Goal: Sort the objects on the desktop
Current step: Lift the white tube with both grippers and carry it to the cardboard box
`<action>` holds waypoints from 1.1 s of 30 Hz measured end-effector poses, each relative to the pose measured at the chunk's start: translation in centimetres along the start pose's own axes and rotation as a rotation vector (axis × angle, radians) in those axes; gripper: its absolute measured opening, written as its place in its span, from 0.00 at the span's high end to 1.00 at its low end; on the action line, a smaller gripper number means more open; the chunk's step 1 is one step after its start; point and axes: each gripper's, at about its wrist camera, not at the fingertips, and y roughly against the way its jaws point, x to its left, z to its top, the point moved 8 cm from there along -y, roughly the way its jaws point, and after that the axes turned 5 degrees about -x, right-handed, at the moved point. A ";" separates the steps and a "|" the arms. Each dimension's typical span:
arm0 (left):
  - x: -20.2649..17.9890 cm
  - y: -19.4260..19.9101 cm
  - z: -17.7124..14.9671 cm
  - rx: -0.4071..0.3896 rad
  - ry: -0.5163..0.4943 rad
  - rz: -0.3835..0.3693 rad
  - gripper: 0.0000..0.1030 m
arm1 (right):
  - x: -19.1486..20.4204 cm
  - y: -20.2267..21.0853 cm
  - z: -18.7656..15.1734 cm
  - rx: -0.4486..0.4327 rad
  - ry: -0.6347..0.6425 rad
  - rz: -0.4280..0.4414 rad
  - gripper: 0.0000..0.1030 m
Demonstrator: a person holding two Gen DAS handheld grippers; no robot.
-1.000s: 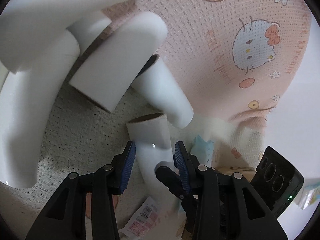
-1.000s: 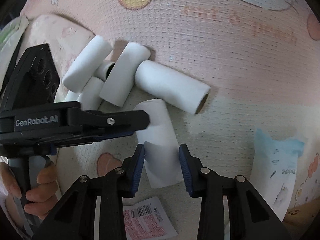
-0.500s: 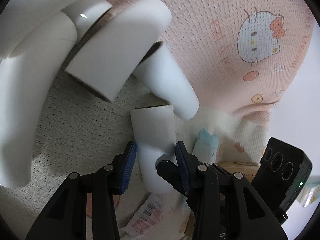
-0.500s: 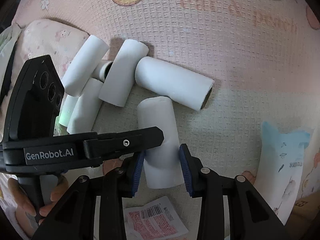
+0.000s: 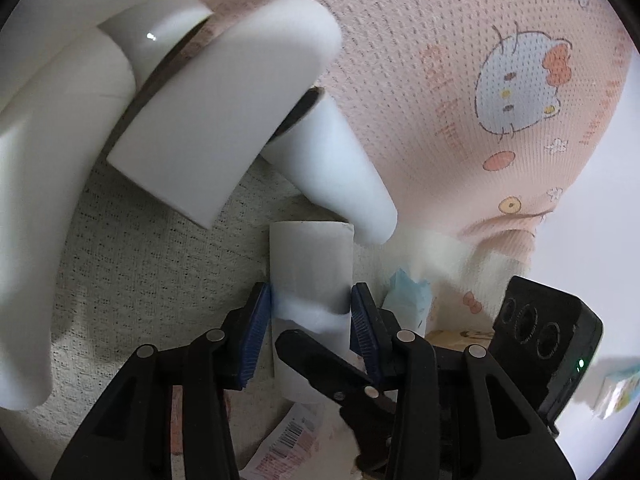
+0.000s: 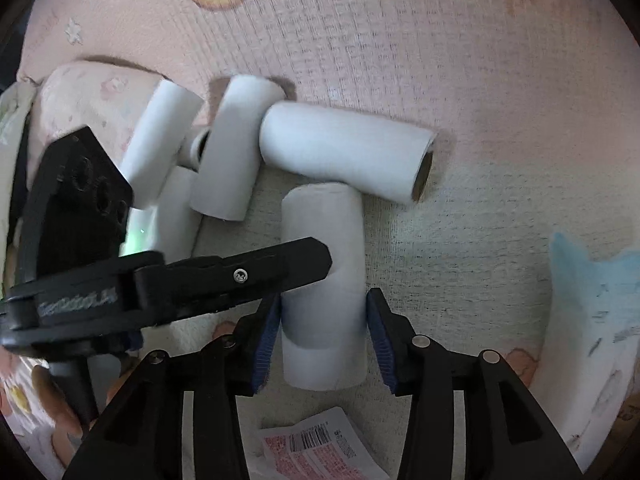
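One white roll (image 6: 320,224) lies on the cloth with both grippers at its near end. My left gripper (image 5: 310,312) has its blue pads pressed on either side of this roll (image 5: 312,260). My right gripper (image 6: 324,320) straddles the same roll and its jaws are opening: the left pad still touches it and a slim gap shows at the right pad. The left gripper's finger (image 6: 240,276) crosses over the roll from the left. Behind it several more white rolls (image 6: 344,152) lie in a loose pile (image 5: 224,112).
A blue and white packet (image 6: 592,320) lies to the right, also visible as a packet (image 5: 408,296) past the left gripper's right finger. A pink barcode sachet (image 6: 320,452) lies just under the grippers. The pink cartoon cloth (image 6: 400,40) stretches beyond the pile.
The right gripper's jaws have widened off the roll. The left gripper's finger has slid further across the roll. The roll now points straight away in the left wrist view.
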 end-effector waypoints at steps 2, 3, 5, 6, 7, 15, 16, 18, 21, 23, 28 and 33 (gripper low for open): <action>-0.2 0.2 -0.1 0.004 -0.003 -0.016 0.56 | 0.4 0.2 -0.1 -0.018 0.023 -0.027 0.60; -0.4 0.4 -0.2 0.008 -0.005 -0.024 0.56 | 0.5 0.4 -0.2 -0.030 0.016 -0.030 0.60; -1.0 0.6 -0.5 0.014 -0.024 -0.043 0.56 | 0.5 0.9 -0.3 -0.034 -0.007 -0.029 0.60; -1.4 0.8 -0.7 0.014 -0.041 -0.056 0.56 | 0.5 1.4 -0.5 -0.041 -0.021 -0.033 0.60; -1.9 1.1 -1.0 0.015 -0.059 -0.069 0.56 | 0.6 1.9 -0.6 -0.052 -0.023 -0.036 0.60; -3.7 3.6 -4.8 0.037 -0.092 -0.161 0.55 | 2.9 7.2 -3.9 -0.120 -0.014 -0.014 0.60; -3.7 3.9 -5.5 0.043 -0.109 -0.154 0.55 | 3.2 7.5 -4.4 -0.122 -0.005 -0.024 0.60; -3.8 4.5 -6.6 0.044 -0.145 -0.141 0.55 | 4.5 8.0 -7.3 -0.130 0.008 -0.052 0.60; -4.1 5.6 -8.7 0.015 -0.174 -0.123 0.55 | 5.0 8.1 -7.9 -0.134 -0.009 -0.055 0.60; -3.7 6.2 -9.7 0.014 -0.165 -0.130 0.55 | 4.9 10.3 -10.7 -0.137 -0.019 -0.047 0.60; -4.2 7.3 -12.6 0.048 -0.177 -0.148 0.54 | 3.8 13.1 -13.1 -0.153 -0.006 -0.063 0.60; -6.9 8.1 -15.0 0.044 -0.253 -0.119 0.54 | 3.3 15.1 -13.7 -0.220 -0.068 -0.050 0.60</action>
